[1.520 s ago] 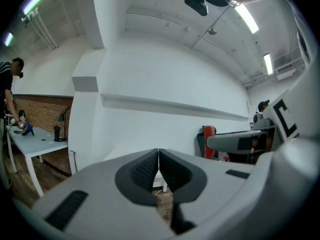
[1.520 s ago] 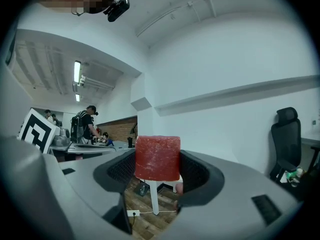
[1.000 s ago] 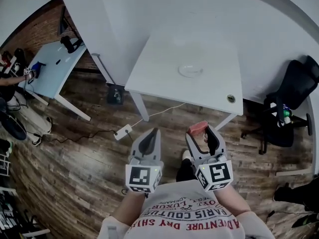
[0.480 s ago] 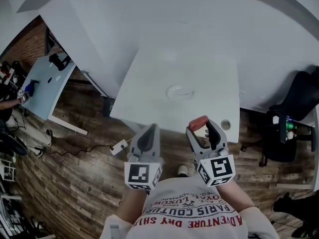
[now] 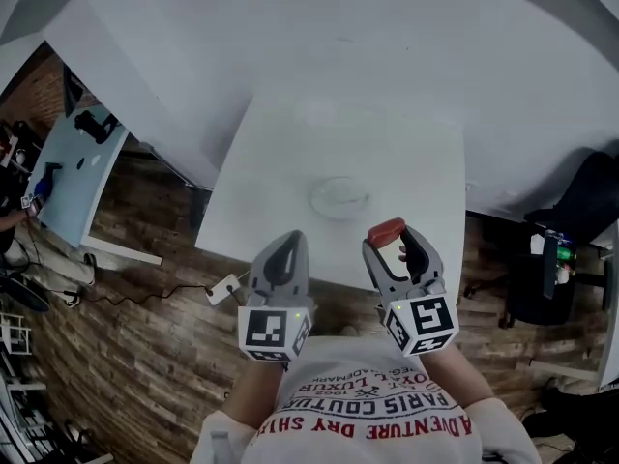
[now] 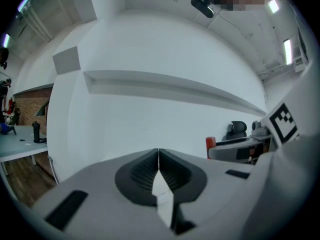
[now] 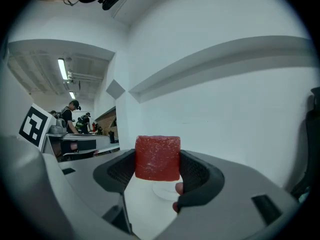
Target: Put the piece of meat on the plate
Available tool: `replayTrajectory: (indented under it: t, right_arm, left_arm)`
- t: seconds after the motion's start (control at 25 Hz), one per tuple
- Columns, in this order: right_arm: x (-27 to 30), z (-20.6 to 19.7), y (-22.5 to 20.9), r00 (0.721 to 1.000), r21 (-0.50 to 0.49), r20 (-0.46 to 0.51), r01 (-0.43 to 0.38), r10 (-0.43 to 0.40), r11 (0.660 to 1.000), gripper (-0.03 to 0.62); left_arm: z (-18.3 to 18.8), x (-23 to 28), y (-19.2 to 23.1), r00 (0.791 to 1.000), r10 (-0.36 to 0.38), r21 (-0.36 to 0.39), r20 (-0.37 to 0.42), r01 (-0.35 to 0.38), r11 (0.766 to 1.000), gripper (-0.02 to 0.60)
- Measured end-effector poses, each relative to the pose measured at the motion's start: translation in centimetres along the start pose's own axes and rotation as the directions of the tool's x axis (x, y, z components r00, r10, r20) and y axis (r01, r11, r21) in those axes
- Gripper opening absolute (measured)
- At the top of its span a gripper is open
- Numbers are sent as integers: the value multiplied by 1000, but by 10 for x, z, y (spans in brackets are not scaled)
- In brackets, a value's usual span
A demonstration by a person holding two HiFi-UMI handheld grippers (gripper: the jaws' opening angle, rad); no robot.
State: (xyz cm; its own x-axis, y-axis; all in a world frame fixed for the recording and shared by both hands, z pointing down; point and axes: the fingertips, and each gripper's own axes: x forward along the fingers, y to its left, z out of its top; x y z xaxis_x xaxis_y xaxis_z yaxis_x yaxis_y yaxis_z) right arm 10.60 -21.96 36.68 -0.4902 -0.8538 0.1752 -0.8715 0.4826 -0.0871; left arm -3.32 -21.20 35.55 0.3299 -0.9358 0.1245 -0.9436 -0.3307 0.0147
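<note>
A red block of meat [image 5: 385,231] [image 7: 157,157] is clamped between the jaws of my right gripper [image 5: 387,240] [image 7: 158,170], held over the near edge of the white table [image 5: 397,153]. A pale round plate [image 5: 339,197] sits near the middle of the table, ahead and to the left of the meat; in the right gripper view the plate [image 7: 162,190] shows just below the meat. My left gripper [image 5: 282,256] [image 6: 158,165] is shut with nothing in it, level with the right one at the table's near edge.
A black office chair [image 5: 592,198] stands right of the table. A light blue desk [image 5: 68,177] with small items is at the far left. A white power strip [image 5: 222,289] and cable lie on the wooden floor. White walls rise behind the table.
Both grippers and the view have moved forward toward the table; the plate is now much closer. The meat stays clamped in the right gripper.
</note>
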Motion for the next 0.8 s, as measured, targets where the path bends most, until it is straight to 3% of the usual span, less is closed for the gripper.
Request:
replayTrajectory:
  t: [0.32,0.8]
  right_arm:
    - [72,8,-23,996,33,-23,92,-91,995,281]
    - [176,-2,-34,966,82,-144,230,-216,970,281]
  left_arm:
    - [12,81,44,994,-107,1,5,107,994,8]
    - [5,175,116,961,-270,0,-55,271,963,8]
